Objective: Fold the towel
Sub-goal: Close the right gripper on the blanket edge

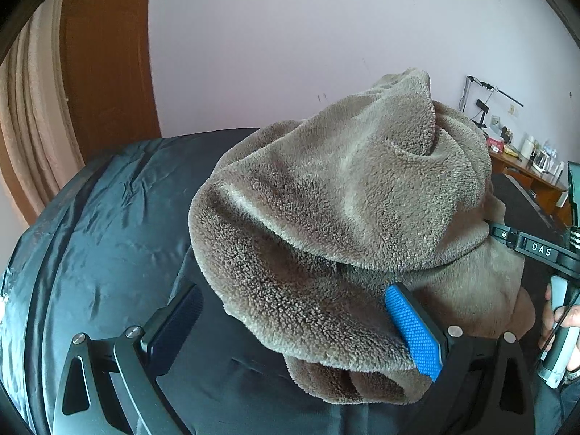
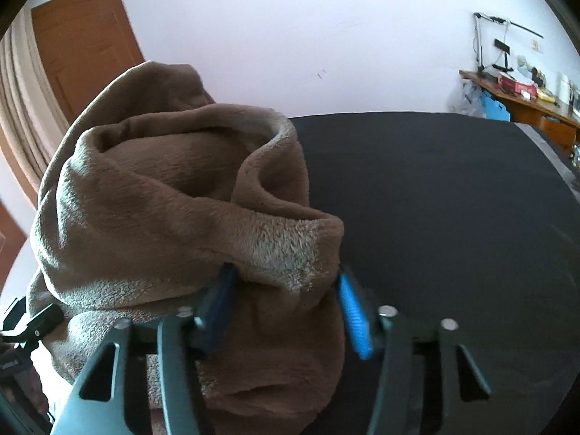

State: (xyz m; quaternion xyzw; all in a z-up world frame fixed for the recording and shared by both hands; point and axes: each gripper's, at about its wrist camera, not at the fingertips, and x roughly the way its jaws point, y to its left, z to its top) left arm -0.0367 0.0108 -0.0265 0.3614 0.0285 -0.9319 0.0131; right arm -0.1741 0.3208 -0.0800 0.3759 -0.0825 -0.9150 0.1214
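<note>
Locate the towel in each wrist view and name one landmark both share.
Left wrist: towel heaped centre-right on the dark cover, partly between the jaws.
Right wrist: towel heaped left of centre, a fold between the jaws.
Shared landmark: wooden door, upper left.

Readable text: "DAS" | white letters | stood on the black right gripper [image 1: 487, 230] finger beside towel [image 1: 344, 199]

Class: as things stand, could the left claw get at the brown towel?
Probably yes: the towel already bulges between the open left claw, lying against its blue pad, and nothing blocks it.
</note>
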